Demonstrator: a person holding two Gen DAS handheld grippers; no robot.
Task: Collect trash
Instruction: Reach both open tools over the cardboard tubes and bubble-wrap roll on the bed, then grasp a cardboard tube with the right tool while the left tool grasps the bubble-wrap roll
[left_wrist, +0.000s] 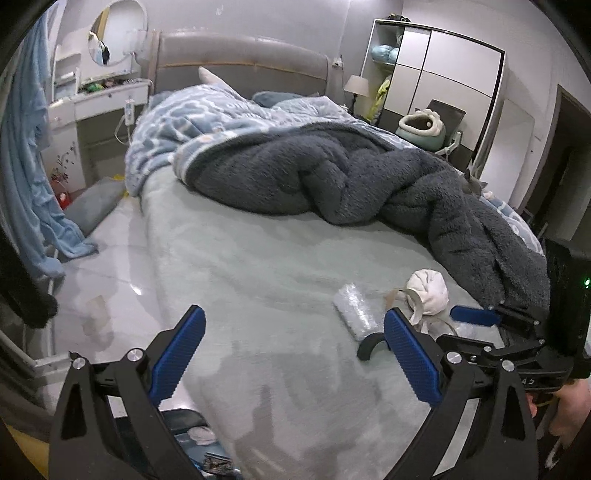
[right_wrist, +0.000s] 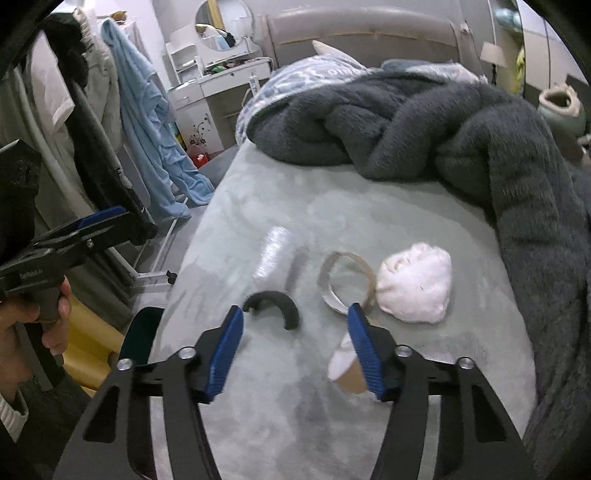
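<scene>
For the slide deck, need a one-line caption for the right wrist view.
Open right gripper hovers over bed trash: black curved plastic piece, cardboard strip loop, crumpled white tissue wad.

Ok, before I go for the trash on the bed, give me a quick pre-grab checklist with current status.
1. Right hand-held gripper open and empty: ok.
2. Left hand-held gripper open and empty: ok.
3. Black curved piece just ahead of the right fingertips, lying free on the bed sheet: ok.
4. Cardboard strip loop apart from the black piece: ok; whether it touches the white wad cannot tell.
5. Clear plastic wrapper within view of the left side: ok.
6. Dark blanket clear of the trash items: ok.
7. Bin location: cannot tell.
</scene>
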